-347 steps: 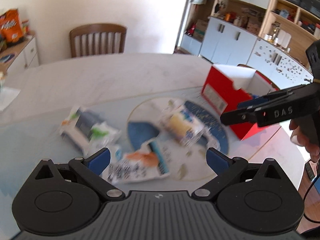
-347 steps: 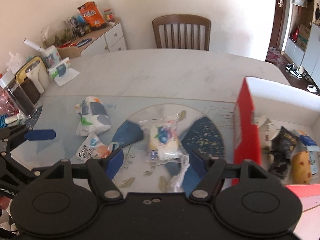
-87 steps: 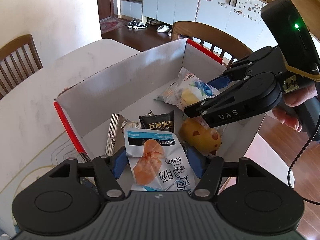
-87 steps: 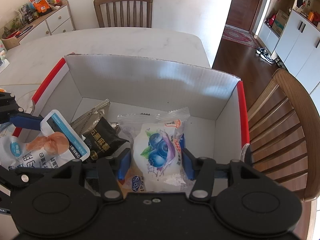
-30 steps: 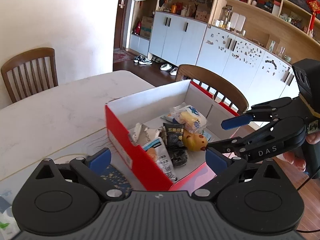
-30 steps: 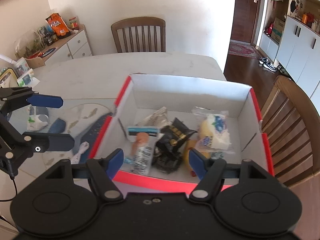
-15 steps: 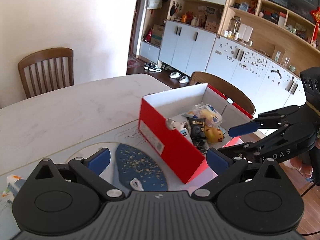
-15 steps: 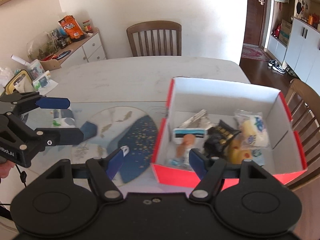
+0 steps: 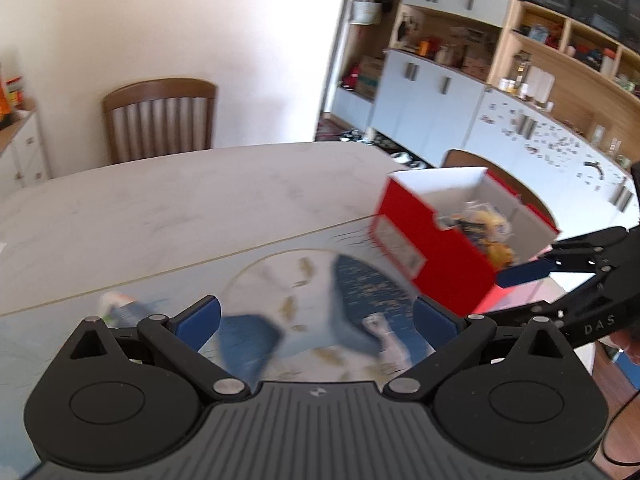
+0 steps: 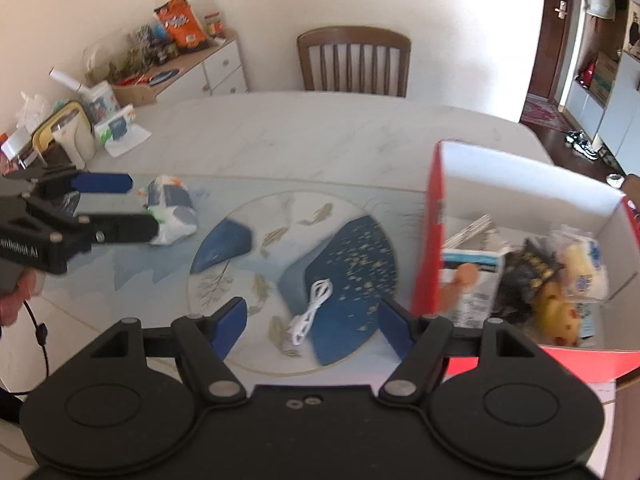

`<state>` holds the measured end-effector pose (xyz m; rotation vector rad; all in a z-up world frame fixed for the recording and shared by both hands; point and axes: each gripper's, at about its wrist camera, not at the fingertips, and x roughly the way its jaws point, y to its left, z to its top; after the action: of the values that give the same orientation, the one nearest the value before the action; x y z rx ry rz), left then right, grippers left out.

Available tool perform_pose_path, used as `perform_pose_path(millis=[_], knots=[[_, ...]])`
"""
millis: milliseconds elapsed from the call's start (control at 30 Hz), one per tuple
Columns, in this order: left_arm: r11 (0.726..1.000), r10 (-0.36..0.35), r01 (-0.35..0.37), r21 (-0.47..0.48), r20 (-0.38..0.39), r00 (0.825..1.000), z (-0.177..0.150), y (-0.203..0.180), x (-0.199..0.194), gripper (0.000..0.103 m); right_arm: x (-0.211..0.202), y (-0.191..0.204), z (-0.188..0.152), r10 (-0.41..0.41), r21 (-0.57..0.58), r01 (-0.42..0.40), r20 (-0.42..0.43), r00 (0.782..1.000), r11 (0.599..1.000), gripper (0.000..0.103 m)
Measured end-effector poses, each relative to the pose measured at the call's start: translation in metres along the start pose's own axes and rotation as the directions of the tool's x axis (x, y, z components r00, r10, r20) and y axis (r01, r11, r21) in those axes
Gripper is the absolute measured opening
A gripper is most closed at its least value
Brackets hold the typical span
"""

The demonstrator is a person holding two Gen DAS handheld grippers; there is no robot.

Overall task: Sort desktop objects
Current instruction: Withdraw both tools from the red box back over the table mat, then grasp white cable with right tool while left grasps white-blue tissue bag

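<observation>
— Marble-topped table (image 10: 320, 132) fills most of the right wrist view, with a painted mat (image 10: 292, 272) laid over its near part. What sits at the far left?

— On the left, the left gripper (image 10: 132, 204) reaches in from the edge, its blue-tipped jaws spread apart with nothing between them. Just beyond its tips lies a white, grey and green packet (image 10: 172, 212), flat on the mat.

— And in the middle?

— A coiled white cable (image 10: 312, 312) lies on the dark blue patch of the mat. The right gripper (image 10: 312, 324) hangs over it, jaws wide and released, holding nothing. I cannot tell whether it is touching the mat.

— To the right?

— A red box (image 10: 434, 240) with white inner walls stands on the table beside the mat. Inside are several snack packets (image 10: 472, 280), a black one (image 10: 528, 276) and a yellow one (image 10: 560, 304) among them.

— Does the left wrist view agree?

— Yes, though it is blurred. The left gripper (image 9: 316, 316) is open over the mat (image 9: 312, 304), the packet (image 9: 116, 308) shows behind its left finger, and the box (image 9: 432, 248) and right gripper (image 9: 532, 276) are on the right.
</observation>
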<state>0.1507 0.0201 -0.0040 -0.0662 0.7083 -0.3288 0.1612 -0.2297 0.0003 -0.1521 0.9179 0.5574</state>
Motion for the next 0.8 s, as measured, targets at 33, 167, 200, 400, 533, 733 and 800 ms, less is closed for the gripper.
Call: perform_pose_path(millis=[33,167,200,400,533,733,800], knots=[[1.000,0.016,-0.016,-0.002,-0.002,1.000,-0.003,0.007,0.000,0.103,0.006,0.003,0.000,0.000,0.000,0.000,-0.008,1.000,1.000,0.072],[0.996,0.084,-0.084,-0.004,-0.008,0.996,-0.012,0.035,-0.002,0.103,0.027,0.009,-0.004,-0.014,0.008,0.014,-0.038,0.999,1.000,0.072],[0.995,0.101,-0.101,-0.006,-0.008,0.995,-0.014,0.042,-0.002,0.103,0.033,0.010,-0.005,-0.017,0.014,0.018,-0.047,0.999,1.000,0.072],[0.984,0.175,-0.175,-0.005,-0.031,0.984,-0.017,0.082,0.014,0.103,0.065,0.010,-0.009,-0.044,0.036,0.048,-0.103,0.994,0.998,0.072],[0.979,0.176,-0.185,-0.086,-0.099,0.979,-0.018,0.109,0.034,0.103,0.085,0.007,-0.010,-0.065,0.072,0.075,-0.133,0.989,0.995,0.072],[0.948,0.244,-0.276,-0.157,-0.195,0.950,-0.023,0.118,0.060,0.103,0.102,0.007,-0.007,-0.090,0.071,0.102,-0.157,0.984,0.992,0.072],[0.933,0.265,-0.307,-0.188,-0.221,0.939,-0.024,0.120,0.067,0.103,0.107,0.006,-0.006,-0.094,0.077,0.108,-0.168,0.981,0.991,0.072]])
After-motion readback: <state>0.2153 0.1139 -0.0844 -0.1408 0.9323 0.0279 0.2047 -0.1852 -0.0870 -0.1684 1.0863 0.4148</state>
